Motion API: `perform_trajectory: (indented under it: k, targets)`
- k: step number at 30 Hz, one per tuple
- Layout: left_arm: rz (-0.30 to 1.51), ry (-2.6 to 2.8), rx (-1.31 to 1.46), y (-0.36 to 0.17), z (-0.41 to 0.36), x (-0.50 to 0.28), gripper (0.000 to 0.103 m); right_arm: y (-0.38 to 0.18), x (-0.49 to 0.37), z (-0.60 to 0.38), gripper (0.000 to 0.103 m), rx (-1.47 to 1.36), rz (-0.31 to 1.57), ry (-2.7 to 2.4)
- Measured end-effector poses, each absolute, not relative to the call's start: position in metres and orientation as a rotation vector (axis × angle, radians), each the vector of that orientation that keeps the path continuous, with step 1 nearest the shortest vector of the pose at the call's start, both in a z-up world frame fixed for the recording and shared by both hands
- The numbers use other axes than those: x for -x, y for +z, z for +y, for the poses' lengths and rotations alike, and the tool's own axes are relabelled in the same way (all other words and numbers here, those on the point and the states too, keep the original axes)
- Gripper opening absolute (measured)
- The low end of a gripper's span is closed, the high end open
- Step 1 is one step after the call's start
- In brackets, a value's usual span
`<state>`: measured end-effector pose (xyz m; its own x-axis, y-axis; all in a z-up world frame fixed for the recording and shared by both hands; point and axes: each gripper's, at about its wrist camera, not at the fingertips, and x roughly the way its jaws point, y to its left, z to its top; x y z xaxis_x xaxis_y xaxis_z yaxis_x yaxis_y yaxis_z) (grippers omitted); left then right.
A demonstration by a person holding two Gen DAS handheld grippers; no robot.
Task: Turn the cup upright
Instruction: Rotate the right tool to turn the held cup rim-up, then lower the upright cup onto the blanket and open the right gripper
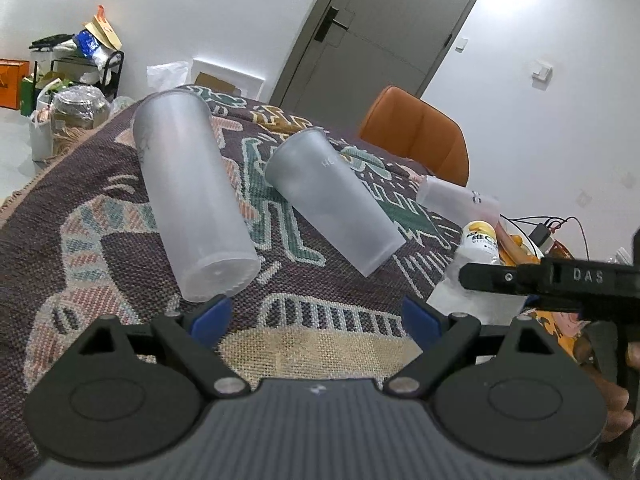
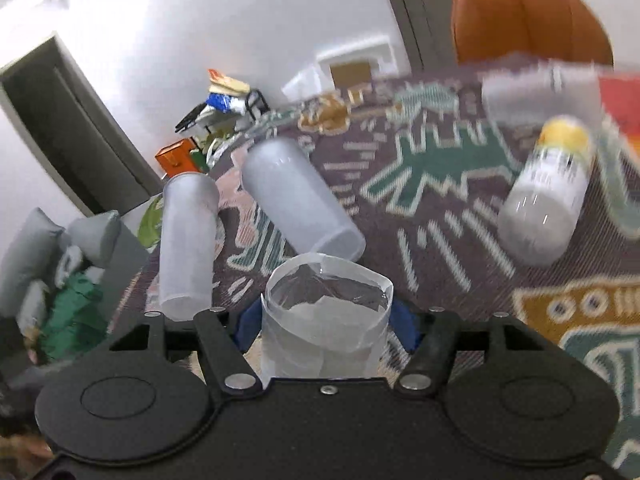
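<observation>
While the right gripper (image 2: 325,326) pinches a clear cup (image 2: 326,316) between its blue jaws, mouth facing away and a torn film across it, its contents cannot be told. 2 frosted cups (image 1: 188,192) (image 1: 334,200) lie on their sides on the patterned worktop (image 1: 320,320). The left gripper (image 1: 318,316) hangs with jaws spread, holding nothing. 1 yellow-capped bottle (image 2: 548,192) lies nearby.

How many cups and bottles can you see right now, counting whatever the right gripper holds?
Frosted cups on the cloth: 3
Clear cup held in the right gripper: 1
Yellow-capped bottle: 1
Total: 5
</observation>
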<state>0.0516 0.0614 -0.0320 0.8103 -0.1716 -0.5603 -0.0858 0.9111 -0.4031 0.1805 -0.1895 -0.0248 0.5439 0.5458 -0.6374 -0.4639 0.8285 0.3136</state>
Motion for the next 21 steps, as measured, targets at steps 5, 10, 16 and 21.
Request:
perform_trajectory:
  k: [5, 10, 16, 21]
  targets:
    - [0.619, -0.029, 0.429, -0.029, 0.063, -0.046, 0.091, -0.019, -0.162, -0.179, 0.063, 0.015, 0.662, 0.575]
    - [0.616, -0.014, 0.431, -0.029, 0.066, -0.042, 0.091, -0.021, -0.15, -0.163, 0.063, 0.137, 0.574, 0.549]
    - [0.611, 0.001, 0.439, -0.03, 0.071, -0.037, 0.091, -0.032, -0.142, -0.148, 0.063, 0.233, 0.504, 0.529]
    - [0.618, 0.018, 0.445, -0.034, 0.076, -0.034, 0.091, -0.041, -0.145, -0.148, 0.074, 0.203, 0.555, 0.539]
